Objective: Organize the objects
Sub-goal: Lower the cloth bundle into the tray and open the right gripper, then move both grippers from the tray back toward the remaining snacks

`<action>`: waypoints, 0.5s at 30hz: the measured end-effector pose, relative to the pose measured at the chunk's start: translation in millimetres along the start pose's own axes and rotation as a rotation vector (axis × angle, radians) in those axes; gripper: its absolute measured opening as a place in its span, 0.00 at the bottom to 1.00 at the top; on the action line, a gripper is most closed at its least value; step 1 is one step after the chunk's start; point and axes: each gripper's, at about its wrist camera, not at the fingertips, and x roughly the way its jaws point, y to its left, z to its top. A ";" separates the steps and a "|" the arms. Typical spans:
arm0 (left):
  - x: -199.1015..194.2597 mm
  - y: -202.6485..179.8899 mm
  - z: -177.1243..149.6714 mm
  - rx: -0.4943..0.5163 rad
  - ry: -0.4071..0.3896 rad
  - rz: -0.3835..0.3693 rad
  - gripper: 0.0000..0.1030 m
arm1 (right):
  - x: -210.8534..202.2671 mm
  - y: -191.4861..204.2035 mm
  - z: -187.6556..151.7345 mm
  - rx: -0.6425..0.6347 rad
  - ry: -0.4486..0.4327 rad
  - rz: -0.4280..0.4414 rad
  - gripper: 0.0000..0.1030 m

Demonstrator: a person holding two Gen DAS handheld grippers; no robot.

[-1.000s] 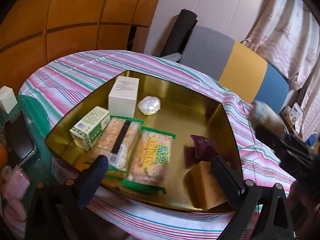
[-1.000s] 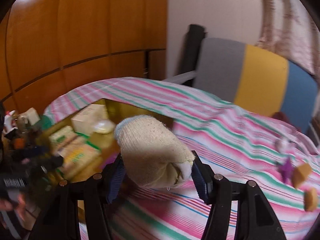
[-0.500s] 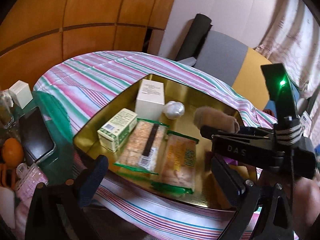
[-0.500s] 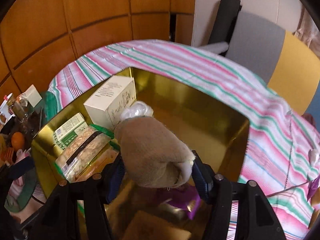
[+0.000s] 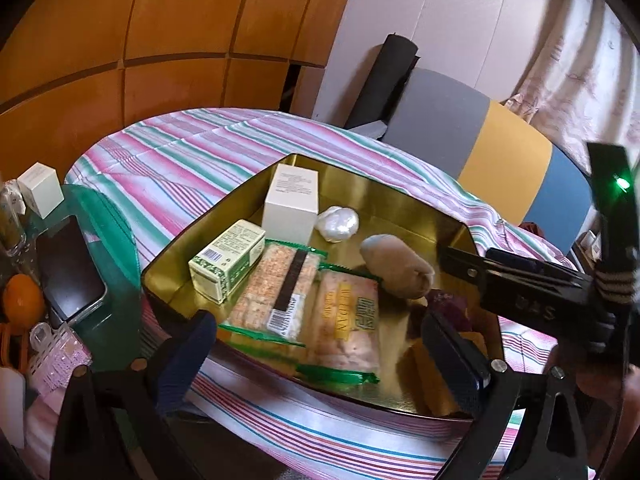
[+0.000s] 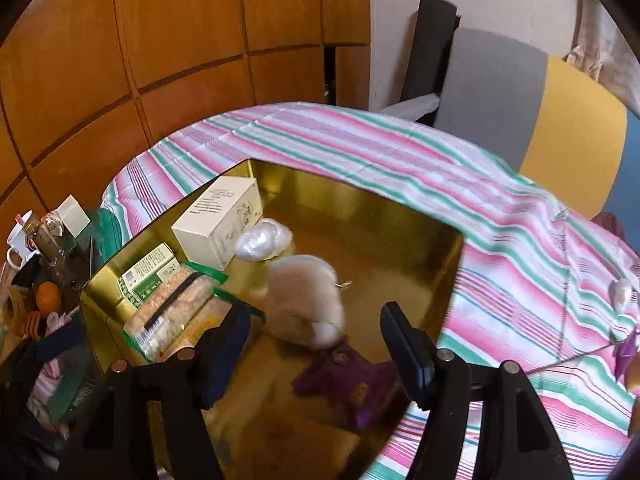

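Note:
A gold tray [image 5: 400, 208] [image 6: 360, 208] sits on the striped cloth. It holds a white box [image 5: 292, 200], a green box [image 5: 226, 260], two cracker packs [image 5: 280, 292], a pearly shell [image 5: 338, 224] and a purple pouch [image 6: 352, 380]. A beige sock roll [image 5: 396, 266] [image 6: 304, 296] lies on the tray floor beside the packs. My right gripper [image 6: 316, 316] hovers just behind it, jaws opening, pads clear of the roll. At the tray's near edge my left gripper [image 5: 318, 332] stands open with nothing between its fingers.
A glass side table [image 5: 104, 248] at the left carries a phone [image 5: 68, 268], an orange [image 5: 22, 304] and a small white box [image 5: 40, 188]. A grey, yellow and blue chair back [image 5: 480, 140] stands behind. Small items [image 6: 620, 290] lie on the cloth at the right.
My right gripper carried the sock roll from over the cloth into the tray, widened its jaws and let the roll go. The left gripper has barely moved.

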 end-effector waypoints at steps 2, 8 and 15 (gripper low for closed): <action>-2.2 -2.8 -0.6 0.004 -0.005 -0.013 1.00 | -14.9 -9.9 -4.8 0.006 -0.048 -0.042 0.66; -9.5 -18.2 -5.8 0.050 -0.028 -0.038 1.00 | -27.2 -59.8 -24.9 0.167 0.021 -0.041 0.70; -19.9 -41.5 -13.0 0.129 -0.050 -0.098 1.00 | -56.7 -103.9 -67.9 0.275 -0.063 -0.208 0.81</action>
